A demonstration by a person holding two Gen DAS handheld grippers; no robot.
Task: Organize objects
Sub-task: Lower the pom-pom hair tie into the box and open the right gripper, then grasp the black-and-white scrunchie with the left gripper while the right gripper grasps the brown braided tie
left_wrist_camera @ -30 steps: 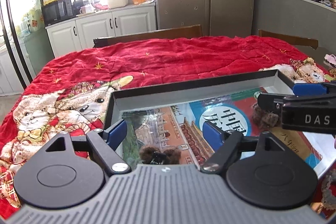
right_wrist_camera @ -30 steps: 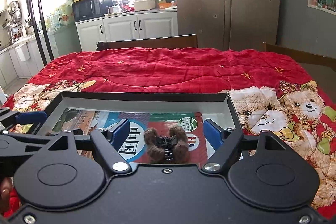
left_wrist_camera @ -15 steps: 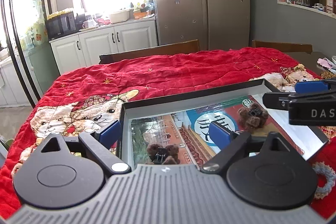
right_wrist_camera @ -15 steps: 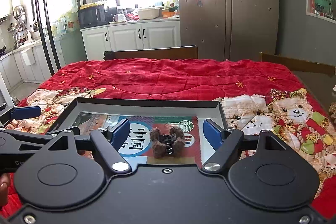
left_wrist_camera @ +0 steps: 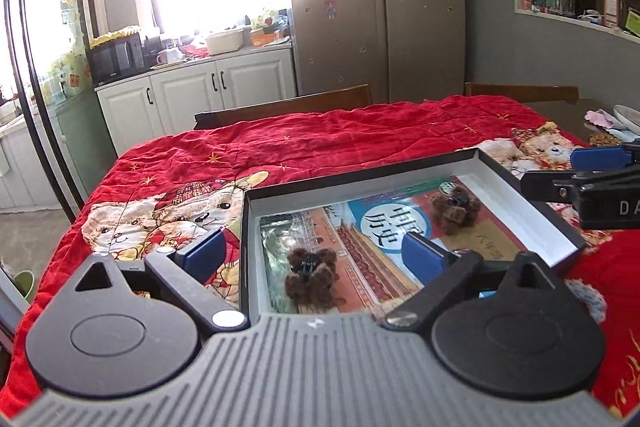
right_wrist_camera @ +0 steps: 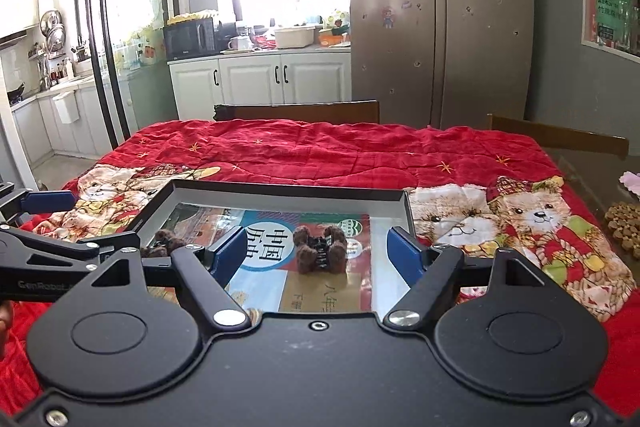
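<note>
A black shallow box (left_wrist_camera: pixel 532 195) (right_wrist_camera: pixel 280 189) lies on the red quilt, with a colourful book (left_wrist_camera: pixel 360 239) (right_wrist_camera: pixel 272 239) flat inside. Two brown fuzzy hair clips rest on the book: one at the left (left_wrist_camera: pixel 310 277) (right_wrist_camera: pixel 164 241), one at the right (left_wrist_camera: pixel 456 209) (right_wrist_camera: pixel 320 253). My left gripper (left_wrist_camera: pixel 316 255) is open and empty, raised above the left clip. My right gripper (right_wrist_camera: pixel 316 247) is open and empty, raised above the right clip. Each gripper shows at the edge of the other's view.
The red quilt with bear prints (right_wrist_camera: pixel 360 151) covers the table. A grey knitted scrunchie (left_wrist_camera: pixel 588 297) lies right of the box. A brown woven item (right_wrist_camera: pixel 624 227) and a pink item (right_wrist_camera: pixel 632 181) lie at the far right. Wooden chairs (right_wrist_camera: pixel 304 111) stand behind the table.
Both grippers have risen and drawn back from the box, so both clips now look smaller and farther. Both stay open and empty.
</note>
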